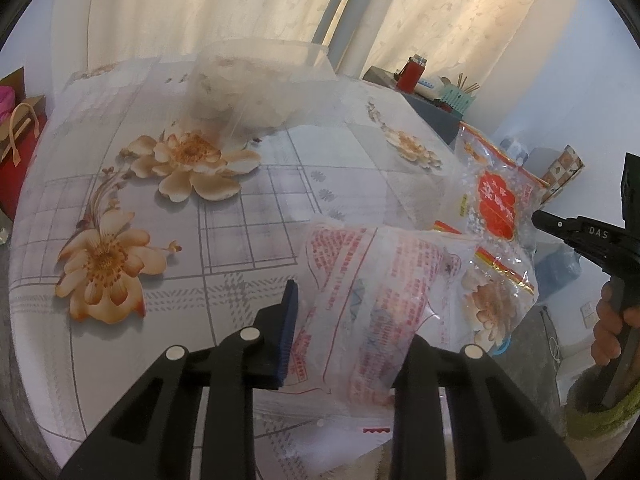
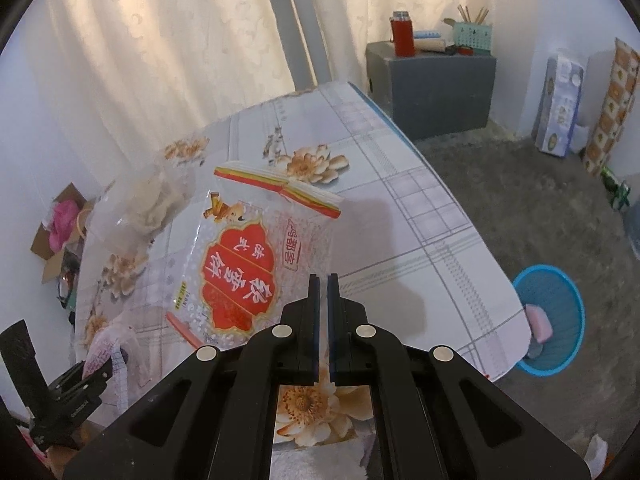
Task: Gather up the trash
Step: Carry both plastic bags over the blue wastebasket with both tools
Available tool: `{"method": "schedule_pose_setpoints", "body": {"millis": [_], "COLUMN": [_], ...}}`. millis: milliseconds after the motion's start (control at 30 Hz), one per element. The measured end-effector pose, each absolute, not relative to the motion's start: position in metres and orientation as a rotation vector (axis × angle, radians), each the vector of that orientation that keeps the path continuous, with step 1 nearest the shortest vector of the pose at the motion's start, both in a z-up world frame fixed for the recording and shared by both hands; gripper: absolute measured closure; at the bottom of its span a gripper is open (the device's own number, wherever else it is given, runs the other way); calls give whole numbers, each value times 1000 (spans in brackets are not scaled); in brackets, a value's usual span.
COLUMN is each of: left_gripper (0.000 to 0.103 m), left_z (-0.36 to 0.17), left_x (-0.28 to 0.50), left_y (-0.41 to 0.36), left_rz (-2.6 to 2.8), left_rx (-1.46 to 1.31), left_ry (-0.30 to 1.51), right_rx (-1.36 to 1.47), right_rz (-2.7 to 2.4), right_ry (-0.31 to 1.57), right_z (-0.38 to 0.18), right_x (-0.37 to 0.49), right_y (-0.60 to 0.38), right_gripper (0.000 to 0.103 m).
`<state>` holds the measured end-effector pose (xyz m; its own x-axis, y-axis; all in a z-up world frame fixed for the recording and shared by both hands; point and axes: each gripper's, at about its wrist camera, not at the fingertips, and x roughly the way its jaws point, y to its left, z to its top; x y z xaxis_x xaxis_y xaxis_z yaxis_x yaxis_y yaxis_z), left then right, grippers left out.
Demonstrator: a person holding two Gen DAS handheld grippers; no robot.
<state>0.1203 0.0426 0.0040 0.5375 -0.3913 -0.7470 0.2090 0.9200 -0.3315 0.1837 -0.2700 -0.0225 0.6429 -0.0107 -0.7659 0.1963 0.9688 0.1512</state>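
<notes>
The left gripper (image 1: 352, 320) is clamped on a clear bag with pink print (image 1: 360, 280) above the flowered table (image 1: 160, 220). The right gripper (image 2: 324, 280) pinches a red-label snack bag (image 2: 248, 264), lifted over the table; a blue wastebasket (image 2: 560, 320) stands on the floor beside.

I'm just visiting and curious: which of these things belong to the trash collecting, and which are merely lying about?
Part of the job:
- red-labelled wrapper, held in the right gripper
- clear printed bag, held in the left gripper
- blue wastebasket

Just lying about:
- red flask
- green utensil holder
- cardboard box
</notes>
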Motion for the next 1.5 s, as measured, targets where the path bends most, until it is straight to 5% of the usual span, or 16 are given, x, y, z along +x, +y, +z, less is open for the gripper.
{"method": "schedule_pose_setpoints", "body": {"millis": [700, 1500], "left_gripper": [78, 78], "left_z": [60, 88], "left_x": [110, 107], "left_y": [-6, -210], "left_rz": [-466, -812], "left_rx": [-130, 90], "left_ry": [840, 843], "right_rx": [346, 600], "right_rz": [-185, -496], "right_ry": [736, 604], "right_z": [8, -12], "right_x": [118, -11], "right_y": [-335, -488], "right_gripper": [101, 101]}}
